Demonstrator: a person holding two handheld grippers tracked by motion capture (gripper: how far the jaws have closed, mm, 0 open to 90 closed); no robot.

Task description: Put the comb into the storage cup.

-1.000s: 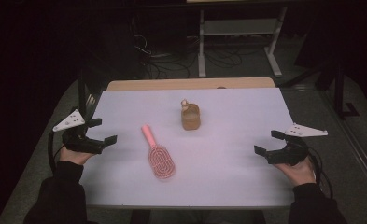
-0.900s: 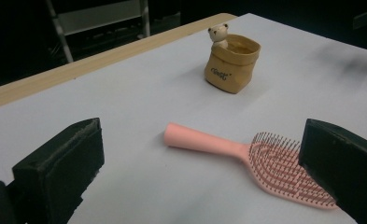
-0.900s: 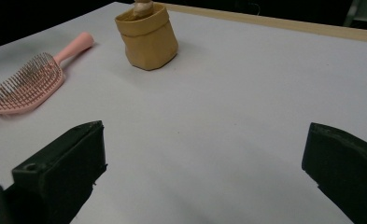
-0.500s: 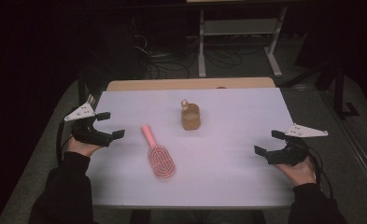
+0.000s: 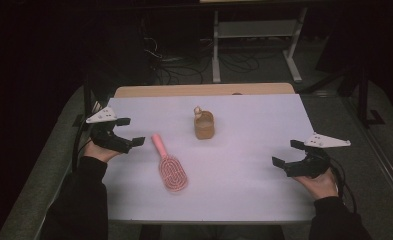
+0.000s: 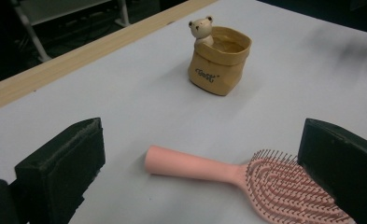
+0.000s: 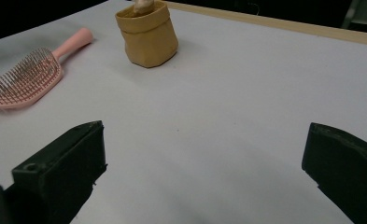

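Observation:
A pink hairbrush lies bristles up on the white table, its handle toward the far left. Behind it stands a small tan pot with a little bear figure at its rim. My left gripper hovers open just left of the brush handle, which lies between its jaws in the left gripper view. Nothing is held. My right gripper stays open near the table's right edge, well apart from the pot and the brush.
A wooden strip runs along the table's far edge. Beyond it, on the dark floor, are cables and a metal shelf frame. Bare white table lies between the pot and the right gripper.
My left gripper has moved forward and to the right, from the table's left edge up close to the brush handle. The right gripper has stayed still. Brush and pot are unmoved.

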